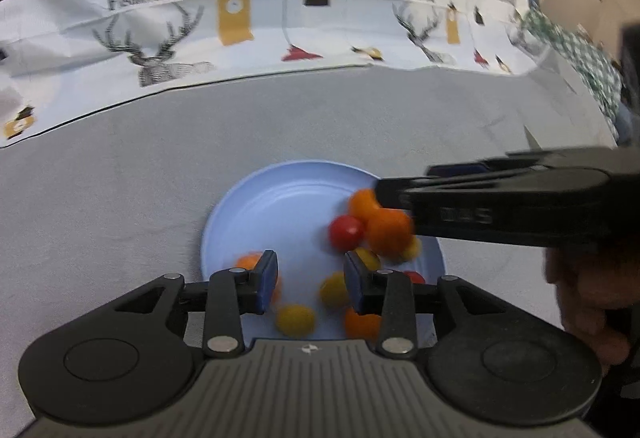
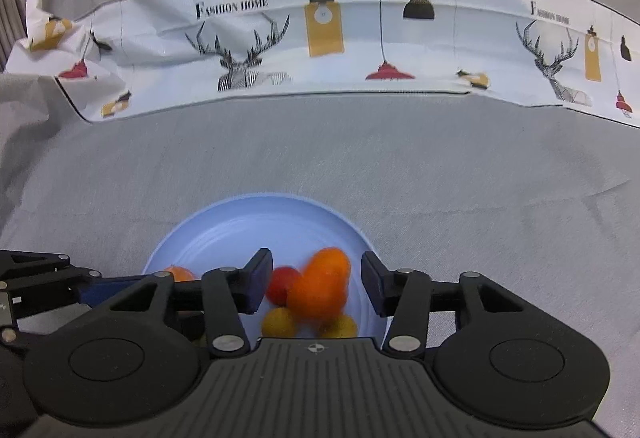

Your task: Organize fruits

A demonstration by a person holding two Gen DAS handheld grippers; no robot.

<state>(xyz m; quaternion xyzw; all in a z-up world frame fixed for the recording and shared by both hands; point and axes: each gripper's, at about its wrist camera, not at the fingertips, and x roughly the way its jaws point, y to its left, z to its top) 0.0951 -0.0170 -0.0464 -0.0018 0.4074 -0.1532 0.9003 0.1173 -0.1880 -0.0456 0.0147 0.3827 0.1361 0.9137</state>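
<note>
Left wrist view: we see a blue plate (image 1: 288, 198) holding small orange, red and yellow fruits (image 1: 346, 232).
Left gripper (image 1: 310, 274): our fingers spread, holding nothing.
Right gripper (image 2: 316, 278): fingers wide above the fruits.

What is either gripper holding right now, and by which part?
Nothing. The left gripper and right gripper both hang open over the blue plate; the blurred orange fruit sits between the right one's fingers, apparently unpinched.

place: home | cues: grey cloth (image 2: 400, 166), "Fashion Home" printed tablecloth (image 2: 320, 38)
</note>
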